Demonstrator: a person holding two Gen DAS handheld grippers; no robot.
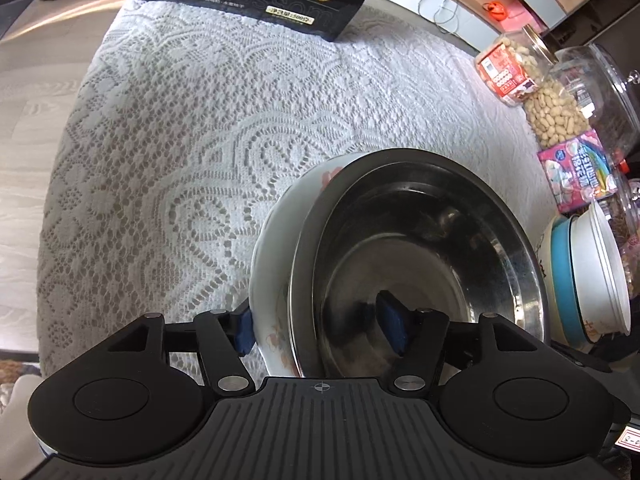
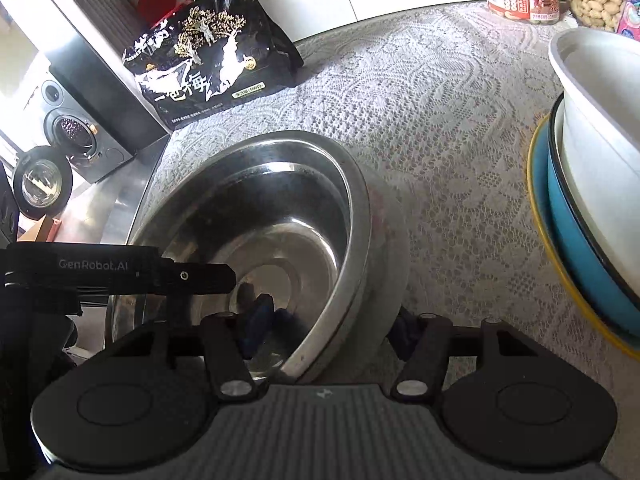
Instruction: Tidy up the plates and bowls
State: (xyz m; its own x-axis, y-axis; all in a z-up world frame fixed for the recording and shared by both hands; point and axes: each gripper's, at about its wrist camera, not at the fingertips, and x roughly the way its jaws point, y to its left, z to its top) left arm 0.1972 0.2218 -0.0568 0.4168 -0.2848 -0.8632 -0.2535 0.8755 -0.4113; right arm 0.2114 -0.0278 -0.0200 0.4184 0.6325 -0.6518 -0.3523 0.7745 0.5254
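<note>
A steel bowl (image 1: 420, 240) sits nested inside a white floral bowl (image 1: 272, 264) on the lace tablecloth. My left gripper (image 1: 319, 330) is open at its widest and straddles their near rims, one blue pad outside the white bowl and the other inside the steel one, neither pressing. In the right wrist view the same steel bowl (image 2: 260, 220) lies in the white bowl (image 2: 388, 240). My right gripper (image 2: 330, 332) also straddles both rims. Its left pad hangs inside the steel bowl and its right pad lies close to the white bowl's outer wall, with no clear squeeze.
To the right, a white bowl (image 2: 592, 140) stands in a blue bowl (image 2: 576, 240) on a yellow-rimmed plate. A black snack bag (image 2: 212, 64) lies at the far side. Peanut jars (image 1: 556, 112) and a pink box (image 1: 576, 168) line the right edge. The left tool's black housing (image 2: 100, 272) reaches in beside the steel bowl.
</note>
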